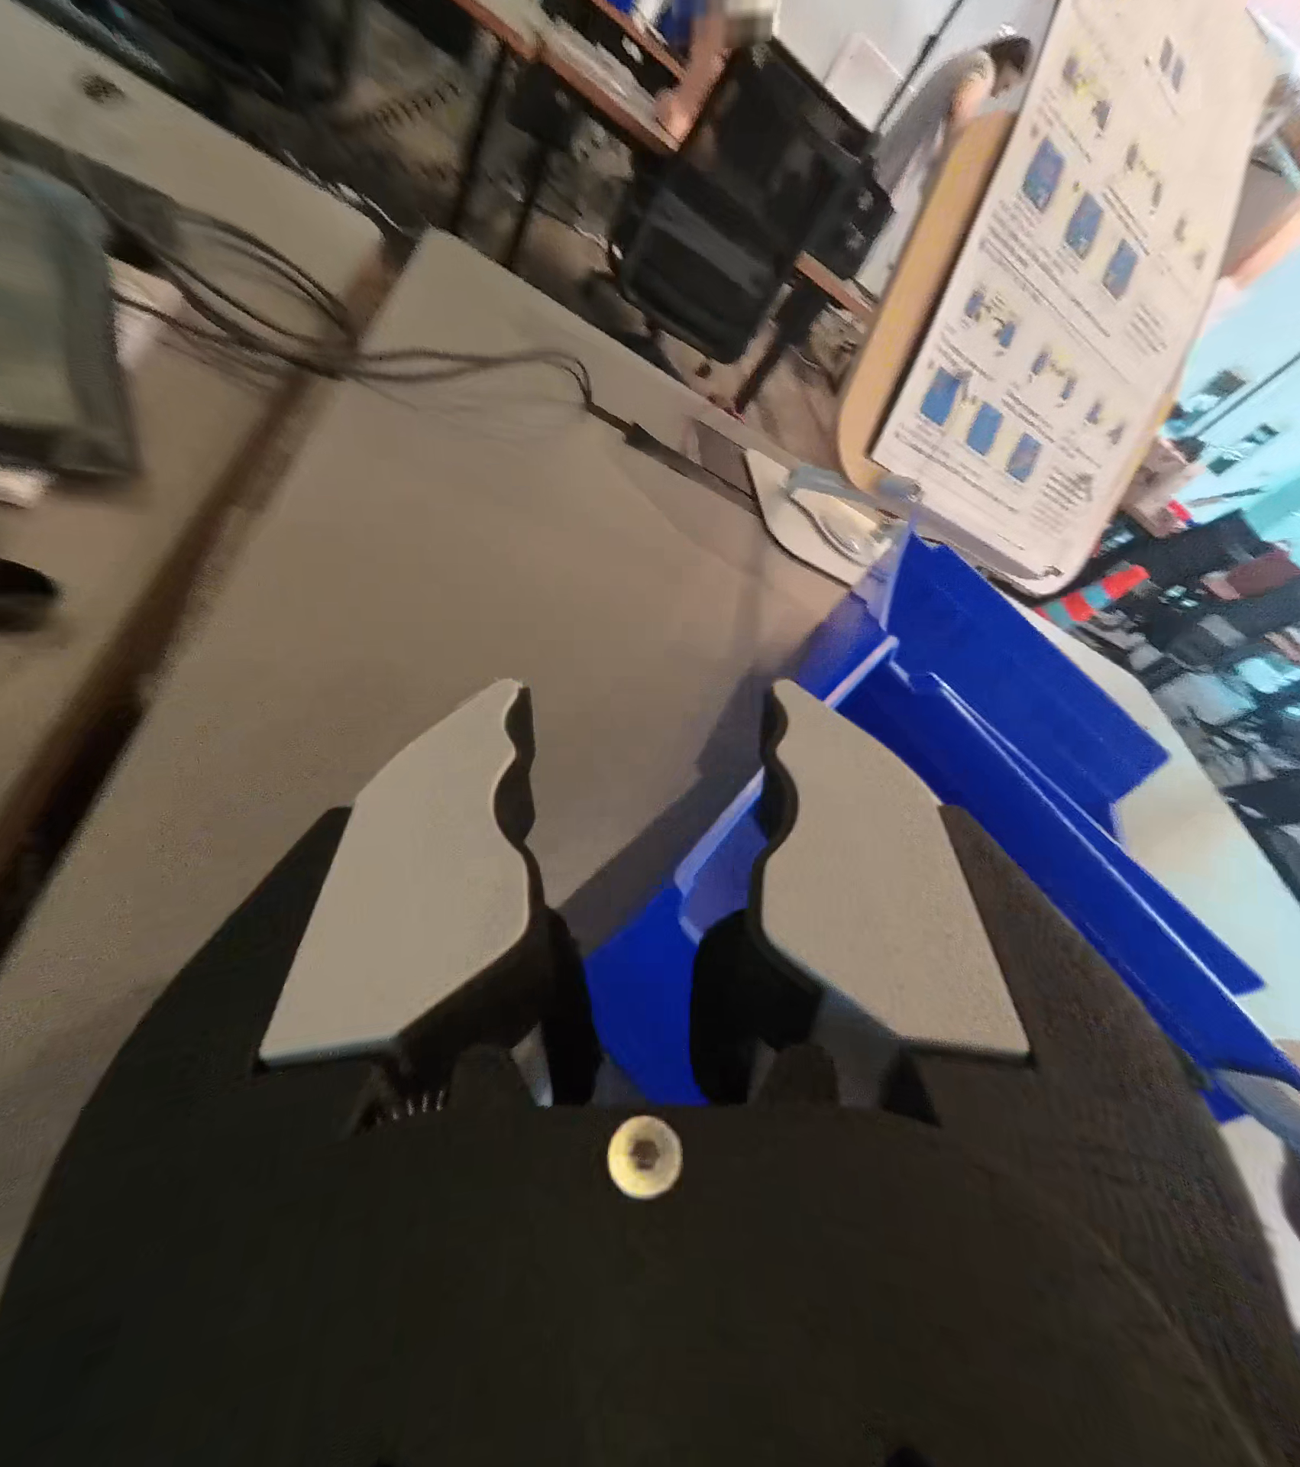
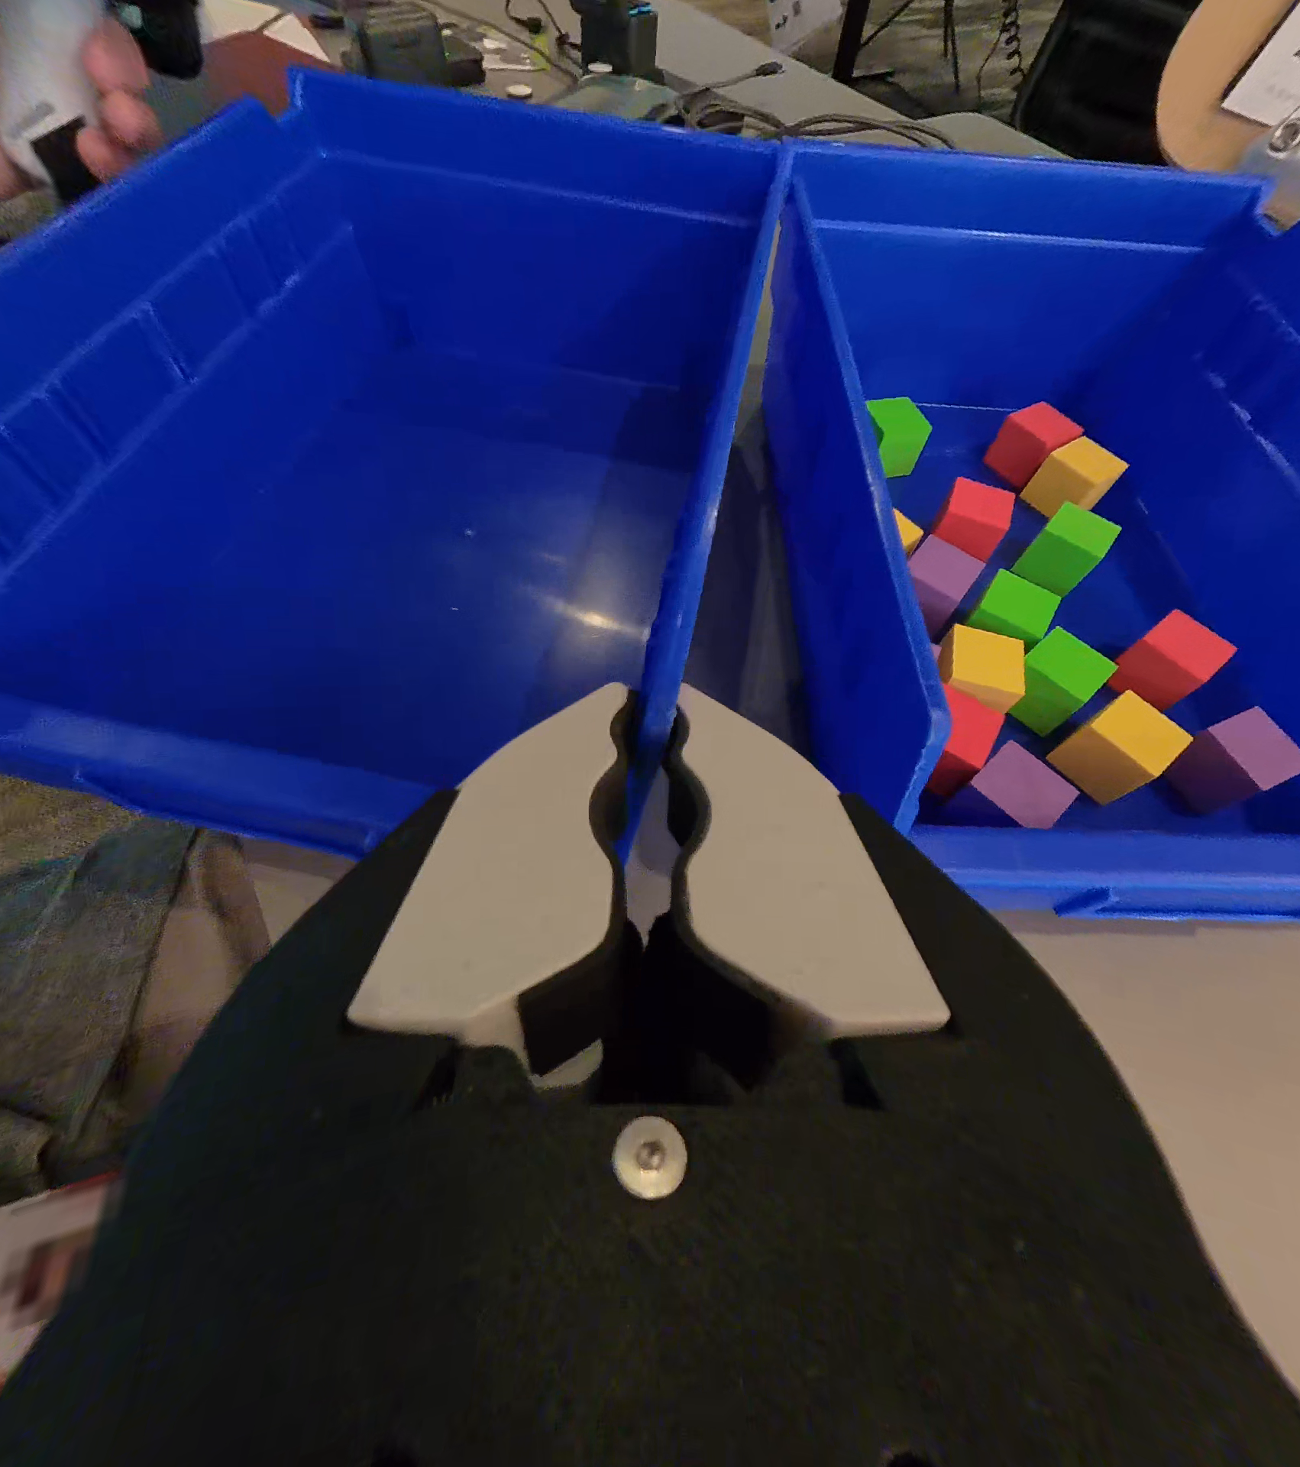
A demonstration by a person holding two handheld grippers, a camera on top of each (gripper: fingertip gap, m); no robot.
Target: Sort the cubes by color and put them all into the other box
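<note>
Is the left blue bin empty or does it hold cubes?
Empty: the left blue bin shows only bare floor; the cubes lie in the right bin.

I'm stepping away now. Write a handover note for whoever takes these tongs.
Right tongs: shut on the side wall of the empty blue bin.
Left tongs: open, holding nothing, above the grey table beside a blue bin.
Coloured cubes: all lying in the second blue bin, next to the gripped one.
Done or left: no job stated; no cube is in the gripped bin.
</note>
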